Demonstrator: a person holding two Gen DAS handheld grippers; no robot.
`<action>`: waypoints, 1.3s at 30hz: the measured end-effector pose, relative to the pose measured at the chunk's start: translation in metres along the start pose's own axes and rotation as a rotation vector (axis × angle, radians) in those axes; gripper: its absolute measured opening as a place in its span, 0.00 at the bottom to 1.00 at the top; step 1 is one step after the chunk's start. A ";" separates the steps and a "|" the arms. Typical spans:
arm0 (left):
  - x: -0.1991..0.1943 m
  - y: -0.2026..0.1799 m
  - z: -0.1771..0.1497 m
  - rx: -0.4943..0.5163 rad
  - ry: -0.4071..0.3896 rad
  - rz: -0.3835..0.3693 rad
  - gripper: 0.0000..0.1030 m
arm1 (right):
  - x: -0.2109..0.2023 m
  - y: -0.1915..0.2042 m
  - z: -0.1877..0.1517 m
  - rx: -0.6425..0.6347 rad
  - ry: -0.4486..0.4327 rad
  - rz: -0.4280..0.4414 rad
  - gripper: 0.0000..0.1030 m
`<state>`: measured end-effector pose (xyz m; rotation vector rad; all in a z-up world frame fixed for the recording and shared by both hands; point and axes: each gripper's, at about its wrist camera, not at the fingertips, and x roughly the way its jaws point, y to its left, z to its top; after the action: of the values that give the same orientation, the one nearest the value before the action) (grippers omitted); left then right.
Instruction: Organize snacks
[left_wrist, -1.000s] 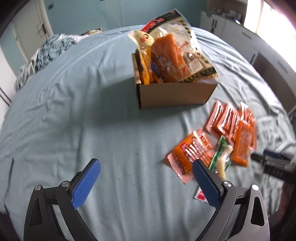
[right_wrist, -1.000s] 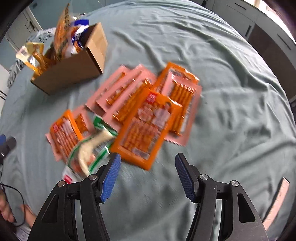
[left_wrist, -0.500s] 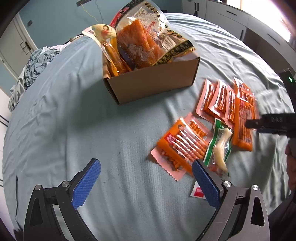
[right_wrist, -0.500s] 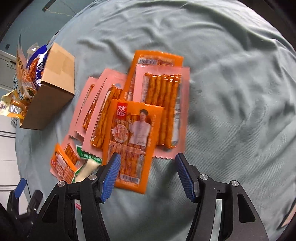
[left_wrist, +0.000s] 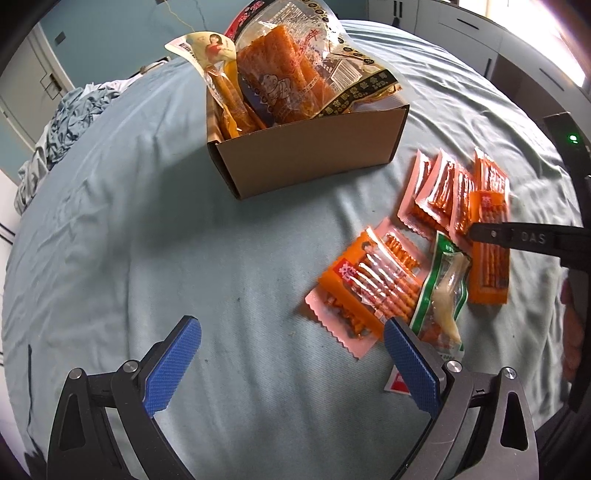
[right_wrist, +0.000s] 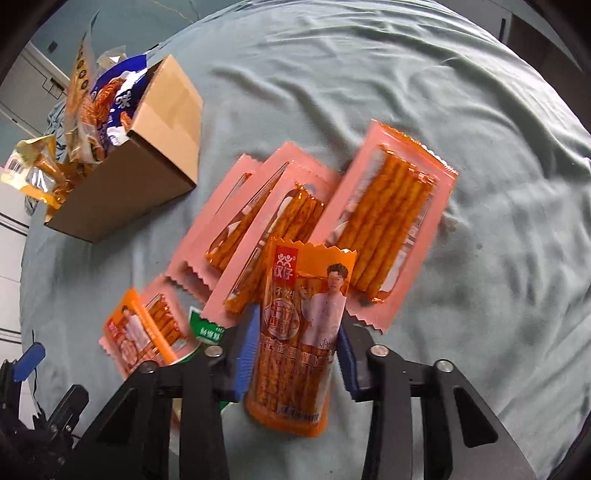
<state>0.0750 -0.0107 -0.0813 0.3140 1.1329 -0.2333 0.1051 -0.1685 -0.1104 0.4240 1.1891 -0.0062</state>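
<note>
The bed, spread with a pale blue sheet, serves as the sorting surface. On its far side stands the cardboard box, already stuffed with big snack bags propped upright, presumably so more can slot in beside them. To its right, nearer us, the loose packets lie fanned and overlapping: pink stick packs, and a green pack near the left gripper.

The right gripper has its blue pads closed on the orange packet, pinching it by its long edges, apparently to carry it boxward. The left gripper hangs spread wide above bare sheet, holding nothing, likely waiting its turn.
</note>
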 end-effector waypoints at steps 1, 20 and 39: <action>0.000 0.000 0.000 0.000 -0.002 0.001 0.98 | -0.006 0.000 -0.002 0.007 -0.006 0.016 0.33; -0.003 -0.006 -0.003 0.033 -0.009 0.011 0.98 | -0.060 -0.015 -0.039 0.049 -0.013 0.104 0.33; 0.000 -0.045 0.007 0.090 -0.005 -0.075 0.98 | -0.044 -0.011 -0.029 0.042 -0.012 0.082 0.33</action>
<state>0.0655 -0.0547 -0.0844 0.3503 1.1320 -0.3519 0.0602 -0.1787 -0.0835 0.5088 1.1603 0.0371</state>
